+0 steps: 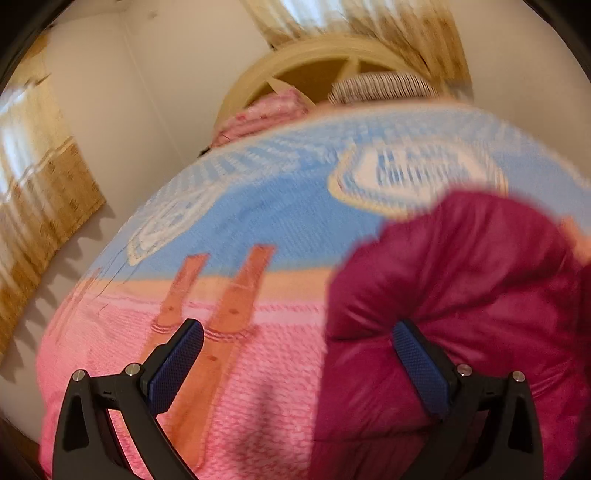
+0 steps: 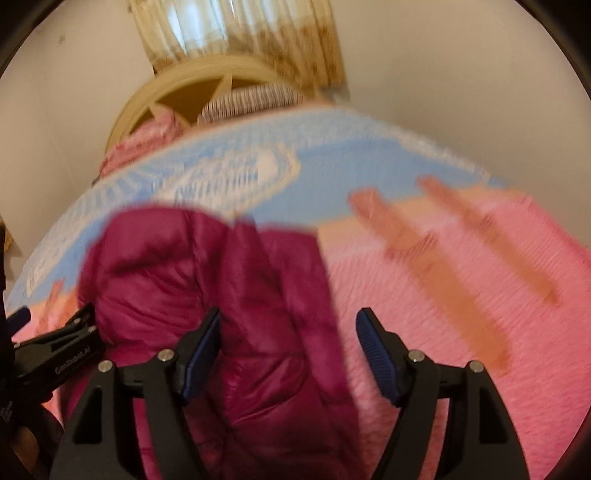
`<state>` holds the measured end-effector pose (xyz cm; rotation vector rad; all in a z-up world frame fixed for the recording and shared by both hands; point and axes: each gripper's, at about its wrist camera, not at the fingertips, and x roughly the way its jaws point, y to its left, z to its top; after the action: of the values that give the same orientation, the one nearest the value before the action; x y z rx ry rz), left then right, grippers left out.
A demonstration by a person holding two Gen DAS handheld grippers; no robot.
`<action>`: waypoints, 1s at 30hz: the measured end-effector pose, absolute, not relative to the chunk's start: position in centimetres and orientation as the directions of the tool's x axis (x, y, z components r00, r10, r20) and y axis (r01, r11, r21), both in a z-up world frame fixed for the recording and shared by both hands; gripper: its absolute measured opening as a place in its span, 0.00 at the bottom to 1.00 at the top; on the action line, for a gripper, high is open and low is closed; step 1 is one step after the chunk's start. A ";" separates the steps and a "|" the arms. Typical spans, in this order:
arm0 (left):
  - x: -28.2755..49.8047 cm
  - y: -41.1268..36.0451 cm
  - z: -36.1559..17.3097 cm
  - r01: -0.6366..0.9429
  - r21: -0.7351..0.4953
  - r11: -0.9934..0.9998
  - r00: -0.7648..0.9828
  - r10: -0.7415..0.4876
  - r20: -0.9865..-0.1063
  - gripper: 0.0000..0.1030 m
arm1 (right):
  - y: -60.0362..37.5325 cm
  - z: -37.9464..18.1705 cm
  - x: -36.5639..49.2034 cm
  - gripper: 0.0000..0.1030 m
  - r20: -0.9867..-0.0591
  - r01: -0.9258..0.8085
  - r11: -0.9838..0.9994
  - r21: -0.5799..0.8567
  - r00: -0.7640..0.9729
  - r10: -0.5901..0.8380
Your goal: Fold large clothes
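A magenta puffy jacket (image 1: 461, 295) lies bunched on a bed covered by a pink and blue blanket (image 1: 258, 221). My left gripper (image 1: 297, 326) hovers open at the jacket's left edge. Its left finger is over bare blanket and its right finger is in front of the jacket fabric. In the right wrist view the jacket (image 2: 184, 266) fills the lower left. My right gripper (image 2: 290, 314) is open above the jacket's right part, and neither pad presses the fabric. The left gripper (image 2: 55, 312) shows at the left edge of that view, beside the jacket.
A cream headboard (image 1: 314, 55) stands at the far end, with a striped pillow (image 1: 380, 86) and a pink pillow (image 1: 273, 110) in front of it. Curtains (image 2: 240, 33) hang behind. Pink blanket (image 2: 461, 277) stretches to the right of the jacket. A white wall (image 1: 129, 92) runs along the left.
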<state>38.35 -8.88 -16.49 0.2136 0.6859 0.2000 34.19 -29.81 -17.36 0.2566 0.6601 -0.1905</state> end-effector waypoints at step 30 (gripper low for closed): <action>39.7 -8.6 -21.1 -0.151 0.295 0.943 0.708 0.311 -0.634 0.99 | -28.3 -21.2 39.8 0.57 -0.707 0.147 0.969 0.198 0.706 0.038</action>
<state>39.72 -8.55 -21.09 0.2290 0.7417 0.2591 39.82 -28.26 -21.16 0.2484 0.7869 -0.0612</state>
